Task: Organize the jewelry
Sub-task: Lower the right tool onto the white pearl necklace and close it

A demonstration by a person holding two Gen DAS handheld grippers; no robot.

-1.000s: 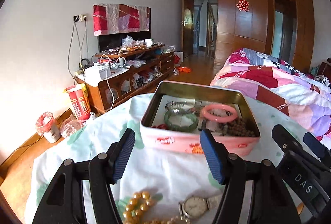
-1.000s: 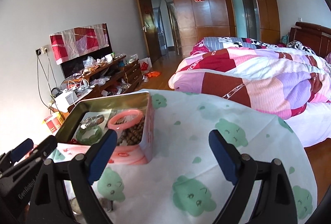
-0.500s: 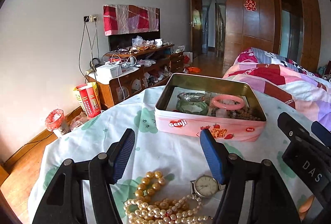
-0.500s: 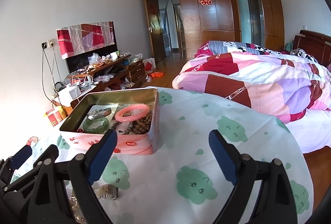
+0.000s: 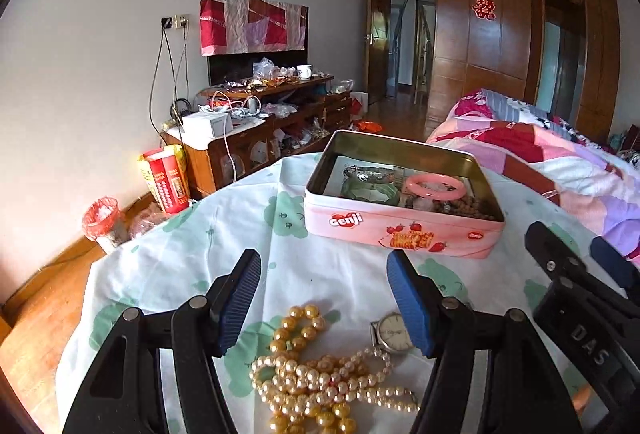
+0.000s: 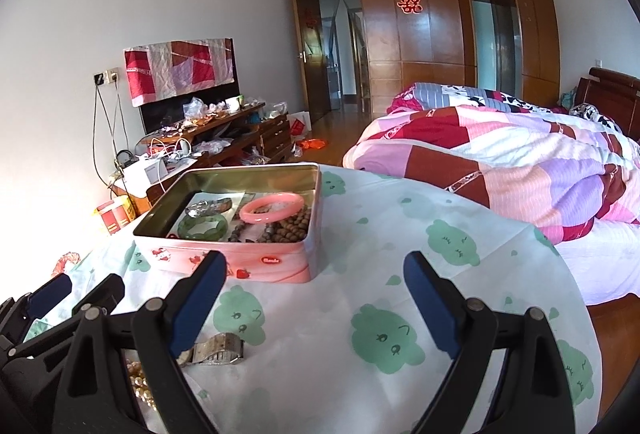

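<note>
A pink tin point(image 5: 404, 230) point(image 6: 276, 266) stands open on the cloth-covered table; inside lie a pink bangle point(image 5: 436, 185) point(image 6: 272, 207), a green bangle point(image 5: 370, 191) point(image 6: 202, 226) and brown wooden beads point(image 6: 294, 228). In front of it lie gold pearl strands point(image 5: 316, 374) and a wristwatch point(image 5: 394, 332) point(image 6: 216, 348). My left gripper point(image 5: 324, 298) is open, hanging just above the pearls with nothing between its fingers. Off to the right of the tin, my right gripper point(image 6: 314, 300) stands open over bare cloth.
The round table point(image 6: 400, 274) wears a white cloth with green prints; its edge drops off on the left and the right. A bed with a patchwork quilt point(image 6: 500, 169) is close on the right. A cluttered wooden cabinet point(image 5: 260, 129) lines the left wall.
Both grippers have pulled back from the tin, so it looks smaller and farther off. The pearls and the watch have come into fuller view under the left gripper. The jaws keep their width.
</note>
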